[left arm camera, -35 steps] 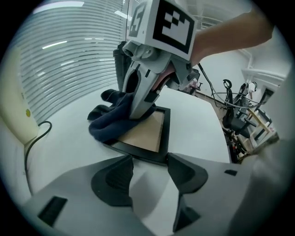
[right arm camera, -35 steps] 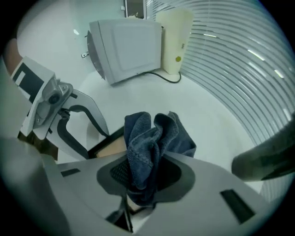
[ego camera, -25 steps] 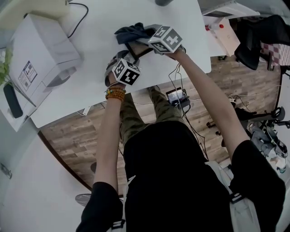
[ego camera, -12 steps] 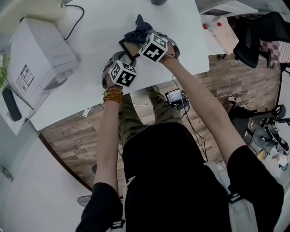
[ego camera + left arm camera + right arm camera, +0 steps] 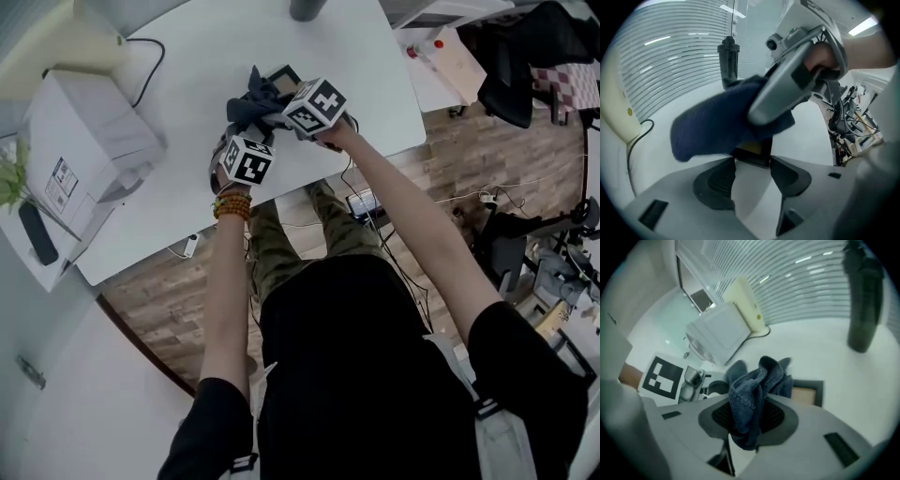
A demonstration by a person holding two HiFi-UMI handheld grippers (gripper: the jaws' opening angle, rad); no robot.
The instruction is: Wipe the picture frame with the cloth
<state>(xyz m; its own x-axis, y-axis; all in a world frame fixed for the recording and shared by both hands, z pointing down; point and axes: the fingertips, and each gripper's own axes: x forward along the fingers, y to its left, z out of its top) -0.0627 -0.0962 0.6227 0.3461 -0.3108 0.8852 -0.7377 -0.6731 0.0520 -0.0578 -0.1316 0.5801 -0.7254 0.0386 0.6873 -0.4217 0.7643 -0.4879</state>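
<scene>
The picture frame (image 5: 282, 74), dark-edged with a tan middle, lies on the white table (image 5: 366, 56). The dark blue cloth (image 5: 247, 105) covers most of it. My right gripper (image 5: 274, 114) is shut on the cloth (image 5: 757, 380), which bunches up between its pads, with the frame (image 5: 807, 393) just beyond. My left gripper (image 5: 238, 141) stands at the frame's near end. In the left gripper view the frame's black edge (image 5: 754, 153) fits between the two jaw tips of the left gripper (image 5: 752, 165), which grip it. The cloth (image 5: 712, 126) hangs blurred above it.
A white boxy machine (image 5: 84, 141) stands at the table's left, with a cream object and a black cable behind it. A tall black cylinder (image 5: 862, 301) stands at the far side. The table's near edge (image 5: 281, 187) runs just below my hands.
My right gripper has swept the cloth leftwards over the frame, so the cloth now covers most of it. The left gripper has stayed at the frame's near end.
</scene>
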